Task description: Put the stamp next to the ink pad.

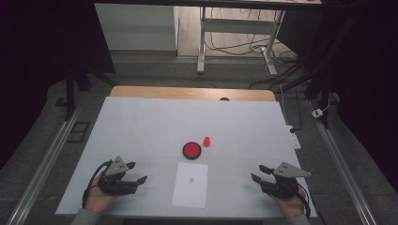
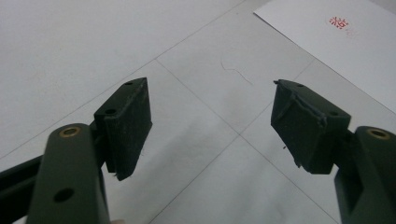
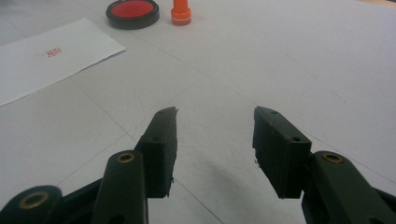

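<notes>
On the white counter point(image 1: 141, 122), the left claw point(image 1: 133, 171) rests wide and empty at 8 o'clock. A paper point(image 1: 190, 184) bears a small red stamp mark point(image 2: 339, 22), unreadable. At 12 from it sit an ink pad point(image 1: 192, 150) and orange stamp point(image 1: 207, 141). The right claw point(image 1: 259, 172) gapes empty at 4 o'clock.

Surface: white table point(image 1: 141, 126) with faint seam lines, a strip of bare wood at its far edge.
Centre: round black ink pad point(image 1: 192, 150) with red face, lying flat.
Beside it: small orange stamp point(image 1: 207, 141), upright, just right of the pad.
Near edge: white sheet of paper point(image 1: 191, 185) bearing a small red stamp mark point(image 1: 191, 180).
</notes>
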The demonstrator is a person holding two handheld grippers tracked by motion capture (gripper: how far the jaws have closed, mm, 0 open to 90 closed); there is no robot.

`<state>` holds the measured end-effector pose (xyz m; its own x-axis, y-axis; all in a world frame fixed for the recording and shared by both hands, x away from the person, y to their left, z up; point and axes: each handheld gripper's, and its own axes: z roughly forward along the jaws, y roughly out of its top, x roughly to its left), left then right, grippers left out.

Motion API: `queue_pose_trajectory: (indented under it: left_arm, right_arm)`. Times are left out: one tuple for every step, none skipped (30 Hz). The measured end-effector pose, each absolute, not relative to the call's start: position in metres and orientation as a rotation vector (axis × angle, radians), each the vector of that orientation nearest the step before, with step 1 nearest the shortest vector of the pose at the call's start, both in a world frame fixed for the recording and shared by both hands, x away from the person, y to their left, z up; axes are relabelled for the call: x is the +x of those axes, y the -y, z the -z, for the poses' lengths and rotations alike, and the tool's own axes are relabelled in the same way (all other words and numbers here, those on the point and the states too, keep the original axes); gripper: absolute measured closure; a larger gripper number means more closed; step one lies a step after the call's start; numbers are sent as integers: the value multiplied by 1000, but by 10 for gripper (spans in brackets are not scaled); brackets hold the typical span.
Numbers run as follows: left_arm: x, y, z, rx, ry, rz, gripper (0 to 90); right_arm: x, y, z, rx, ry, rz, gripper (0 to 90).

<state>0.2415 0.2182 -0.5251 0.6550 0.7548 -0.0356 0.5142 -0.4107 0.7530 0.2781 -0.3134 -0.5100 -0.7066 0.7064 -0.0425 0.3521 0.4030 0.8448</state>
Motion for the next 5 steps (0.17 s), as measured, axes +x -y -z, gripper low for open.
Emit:
queue_pose_trajectory:
  left_arm:
    - [242,-218,525,2103,-981,-400,283]
    - [242,-218,525,2103,-981,-400,284]
    - [242,-218,525,2103,-981,-400,284]
    - [242,-218,525,2104,-980,-400,284]
    - [242,-218,525,2104,-980,-400,284]
  right_arm:
    - [278,313,510,906,-2270,-1229,495]
    - [278,313,510,903,-2272,-1222,494]
    - [278,313,510,901,-2273,-1219,494]
    - [278,313,510,903,-2273,-1218,493]
    - [278,313,511,906,-2273,-1224,493]
